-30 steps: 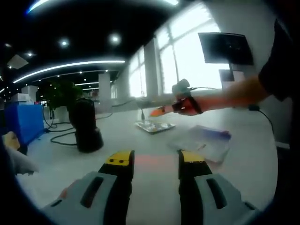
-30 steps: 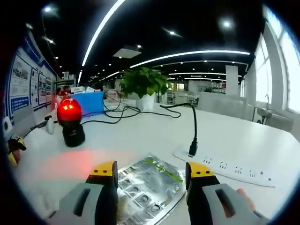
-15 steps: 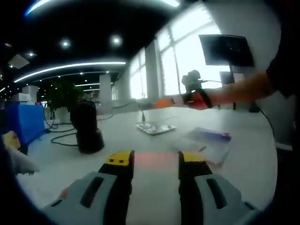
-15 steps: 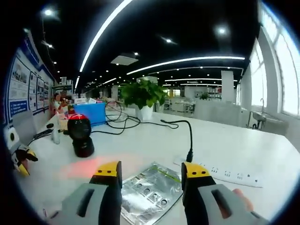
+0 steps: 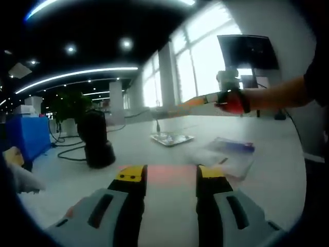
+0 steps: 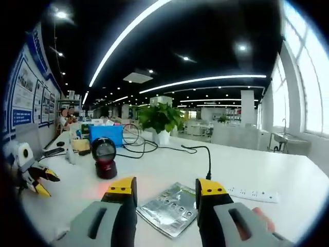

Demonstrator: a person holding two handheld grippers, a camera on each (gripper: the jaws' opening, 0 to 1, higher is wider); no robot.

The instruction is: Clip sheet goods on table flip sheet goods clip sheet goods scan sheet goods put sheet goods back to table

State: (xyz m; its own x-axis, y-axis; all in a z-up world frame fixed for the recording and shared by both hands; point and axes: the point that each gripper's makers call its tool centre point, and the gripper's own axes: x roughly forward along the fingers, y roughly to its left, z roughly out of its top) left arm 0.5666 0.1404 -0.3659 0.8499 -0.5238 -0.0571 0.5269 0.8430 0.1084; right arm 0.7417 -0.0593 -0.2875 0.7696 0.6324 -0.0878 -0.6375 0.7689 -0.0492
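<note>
Right gripper [image 6: 166, 189], jaws apart and empty, hovers above a flat silver foil sheet of blister-packed goods [image 6: 168, 210] lying on the white table [image 6: 267, 175]. Left gripper [image 5: 166, 174], also parted and empty, faces a black dome scanner [image 5: 96, 140].

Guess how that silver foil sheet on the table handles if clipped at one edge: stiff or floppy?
Likely floppy: the silver foil sheet lies thin and flat on the table, so it would probably droop. Its glossy face looks slippery. It seems light and unlikely to roll.
</note>
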